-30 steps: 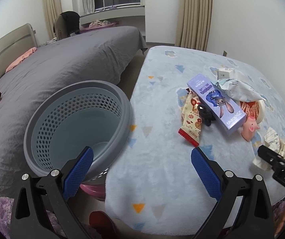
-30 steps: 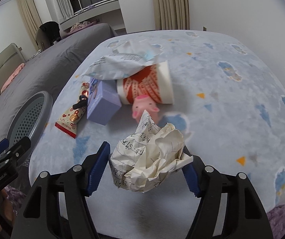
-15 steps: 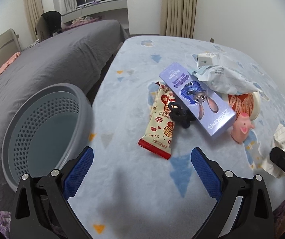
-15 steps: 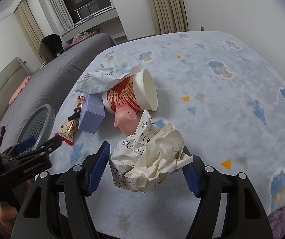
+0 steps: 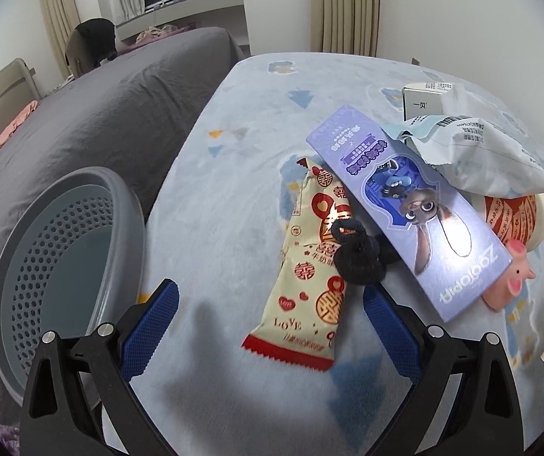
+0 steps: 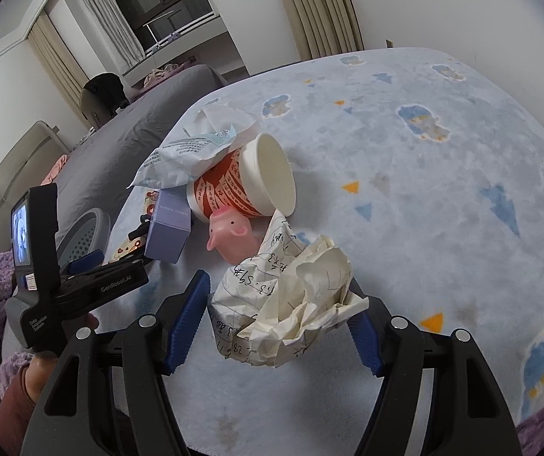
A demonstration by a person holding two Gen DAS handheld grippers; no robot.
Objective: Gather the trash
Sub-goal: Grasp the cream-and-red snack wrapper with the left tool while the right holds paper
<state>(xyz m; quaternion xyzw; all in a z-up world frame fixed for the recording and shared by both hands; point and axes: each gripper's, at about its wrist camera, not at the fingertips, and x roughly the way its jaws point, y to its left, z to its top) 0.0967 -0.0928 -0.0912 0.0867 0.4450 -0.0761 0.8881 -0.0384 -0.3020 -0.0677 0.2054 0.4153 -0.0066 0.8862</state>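
Right gripper (image 6: 277,313) sits at lower centre of its view, blue pads clamped on a crumpled sheet of handwritten paper (image 6: 287,304). Left gripper (image 5: 270,304) occupies the lower part of its own view with jaws apart and nothing between the pads; its right pad lies just beside a black hair tie (image 5: 355,256). That tie rests on a cream and red snack wrapper (image 5: 310,269) lying flat on the pale blue blanket (image 5: 233,174). A lilac carton (image 5: 405,205) overlaps the wrapper's upper right. Further right, a white foil bag (image 5: 477,155) lies over a red paper cup (image 6: 249,186) tipped on its side, with a pink pig toy (image 6: 230,235) touching the cup. A grey perforated basket (image 5: 62,266) stands at left of frame, beside the blanket's edge.
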